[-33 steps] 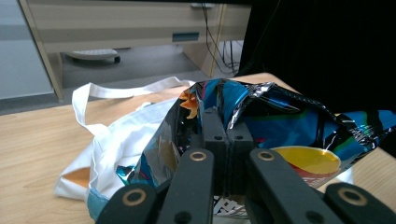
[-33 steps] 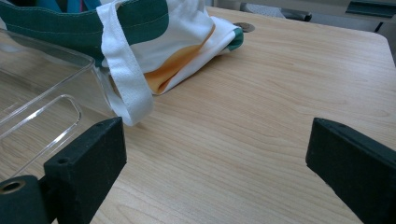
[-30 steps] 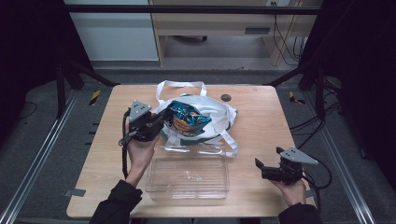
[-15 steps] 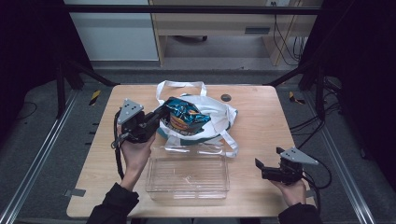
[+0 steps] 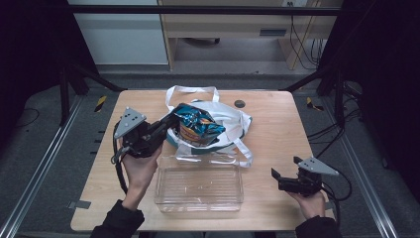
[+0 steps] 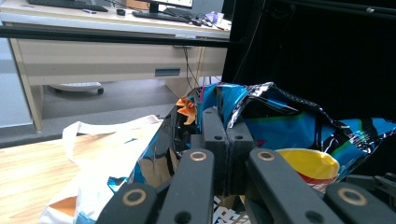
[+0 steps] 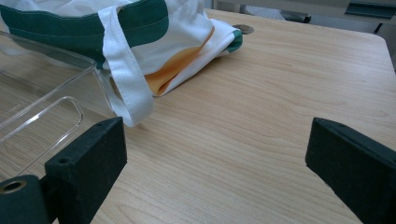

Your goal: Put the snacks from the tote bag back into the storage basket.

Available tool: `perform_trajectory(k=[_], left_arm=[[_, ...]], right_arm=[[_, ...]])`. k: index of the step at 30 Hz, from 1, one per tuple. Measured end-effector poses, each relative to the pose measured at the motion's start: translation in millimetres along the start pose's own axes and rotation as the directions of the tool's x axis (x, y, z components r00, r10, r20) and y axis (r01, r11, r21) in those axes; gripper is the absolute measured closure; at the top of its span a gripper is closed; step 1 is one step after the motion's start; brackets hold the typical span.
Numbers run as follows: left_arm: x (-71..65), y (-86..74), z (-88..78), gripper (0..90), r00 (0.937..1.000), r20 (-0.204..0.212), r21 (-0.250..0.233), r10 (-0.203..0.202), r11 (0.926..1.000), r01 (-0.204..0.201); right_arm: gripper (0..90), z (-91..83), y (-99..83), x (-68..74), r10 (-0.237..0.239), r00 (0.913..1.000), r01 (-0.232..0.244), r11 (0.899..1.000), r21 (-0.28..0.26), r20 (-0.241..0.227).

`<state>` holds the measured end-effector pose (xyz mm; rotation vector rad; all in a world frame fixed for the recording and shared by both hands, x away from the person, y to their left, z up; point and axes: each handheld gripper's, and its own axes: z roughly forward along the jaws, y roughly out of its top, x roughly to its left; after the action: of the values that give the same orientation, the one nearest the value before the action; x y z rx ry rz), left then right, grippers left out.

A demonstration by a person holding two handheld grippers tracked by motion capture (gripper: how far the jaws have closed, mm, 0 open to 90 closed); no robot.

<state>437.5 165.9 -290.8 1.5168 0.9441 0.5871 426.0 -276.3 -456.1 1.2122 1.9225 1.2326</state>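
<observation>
Forearms enter from the near edge of the wooden table (image 5: 277,129). The left hand (image 5: 141,166) is raised, tilting the left gripper (image 5: 171,121) toward the white tote bag (image 5: 233,121); its jaws are pressed together on the edge of a blue chip bag (image 5: 198,126), which is held above the tote's opening. The right hand (image 5: 309,201) rests low near the table's right front corner, its right gripper (image 5: 275,176) with jaws spread wide and holding nothing, pointing toward the clear plastic container (image 5: 200,186) lying just in front of the tote.
</observation>
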Motion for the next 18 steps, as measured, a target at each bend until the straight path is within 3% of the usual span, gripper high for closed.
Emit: perform_trajectory(k=[18], left_arm=[[-12.7, -10.1, -34.9, 90.0, 0.9989, 0.047, -0.018, -0.001, 0.9998, 0.002]], right_arm=[[6.0, -1.7, -0.3, -0.1, -0.001, 1.0000, 0.001, 1.000, -0.004, 0.001]])
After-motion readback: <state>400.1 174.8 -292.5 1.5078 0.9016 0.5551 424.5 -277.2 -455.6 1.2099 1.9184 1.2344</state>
